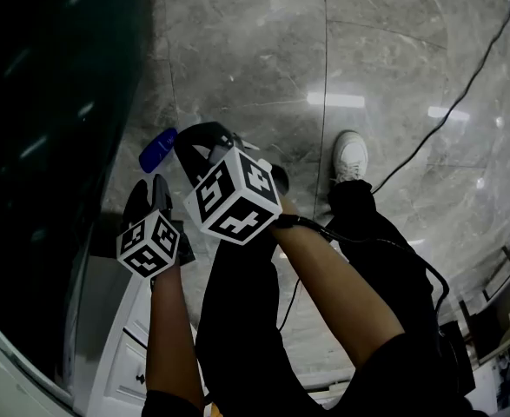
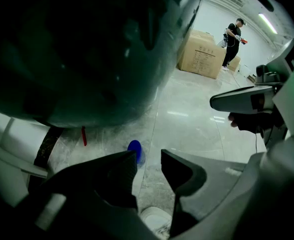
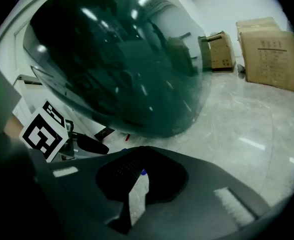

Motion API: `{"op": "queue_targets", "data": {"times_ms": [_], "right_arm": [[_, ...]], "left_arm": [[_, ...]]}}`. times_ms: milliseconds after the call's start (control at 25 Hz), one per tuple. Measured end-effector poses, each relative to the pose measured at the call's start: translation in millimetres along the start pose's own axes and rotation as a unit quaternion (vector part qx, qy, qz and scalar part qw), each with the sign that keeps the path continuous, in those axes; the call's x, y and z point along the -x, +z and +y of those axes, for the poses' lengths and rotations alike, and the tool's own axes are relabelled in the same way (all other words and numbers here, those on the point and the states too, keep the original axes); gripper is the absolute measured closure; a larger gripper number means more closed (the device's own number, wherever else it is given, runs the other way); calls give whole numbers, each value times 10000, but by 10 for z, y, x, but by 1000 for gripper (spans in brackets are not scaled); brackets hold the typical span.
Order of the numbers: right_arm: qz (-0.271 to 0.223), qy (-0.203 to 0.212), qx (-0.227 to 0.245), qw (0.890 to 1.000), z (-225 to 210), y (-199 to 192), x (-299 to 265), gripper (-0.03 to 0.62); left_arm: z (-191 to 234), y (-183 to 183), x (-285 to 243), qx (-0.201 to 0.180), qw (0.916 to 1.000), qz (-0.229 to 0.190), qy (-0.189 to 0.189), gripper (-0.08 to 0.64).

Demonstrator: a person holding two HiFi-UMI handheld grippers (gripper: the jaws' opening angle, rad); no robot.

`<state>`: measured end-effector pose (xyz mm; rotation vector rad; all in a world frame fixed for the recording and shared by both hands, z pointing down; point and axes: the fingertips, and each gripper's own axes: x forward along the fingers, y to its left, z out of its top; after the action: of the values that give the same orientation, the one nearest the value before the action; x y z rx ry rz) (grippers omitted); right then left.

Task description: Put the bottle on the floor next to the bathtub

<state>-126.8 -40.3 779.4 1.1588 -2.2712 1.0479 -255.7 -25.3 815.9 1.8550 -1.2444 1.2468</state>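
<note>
The left tongs (image 2: pixel 149 159) are spread apart, with nothing in the gap. The right tongs (image 3: pixel 139 156) are pinched together on nothing. Just past them, the blue bottle (image 1: pixel 157 149) is on the gray floor (image 1: pixel 394 59), right beside the big dark bathtub (image 1: pixel 46 102). A white shoe (image 1: pixel 350 156) and a black cable (image 1: pixel 463 94) are near. Far off are brown boxes (image 2: pixel 203 54) and a person (image 2: pixel 233 43).
</note>
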Motion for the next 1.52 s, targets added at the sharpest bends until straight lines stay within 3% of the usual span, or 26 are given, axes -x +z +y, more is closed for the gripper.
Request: {"op": "queue_targets", "data": {"times_ms": [160,440,720,1080,1520], "right_arm": [[25,-55,177,9998,51,165,276,569],[111,-67,397,9991,309,406,799,569],[264,-76,695,9972,549,629,1307,569],[163,-41,957,9953,856,1214,1853,569],[-211,27,1157,9931,1224,1885,2444,571]], "left_arm": [[-128,186,236,-6,9998,-187,-31,473],[-333,356,731,39,9995,-316,-82,559],[-547,658,1238,329,9972,-652,-171,560],[-701,978,1922,902,9907,-1009,-119,560],[-904,1416,3018,1042,9794,-1730,-50,560]]}}
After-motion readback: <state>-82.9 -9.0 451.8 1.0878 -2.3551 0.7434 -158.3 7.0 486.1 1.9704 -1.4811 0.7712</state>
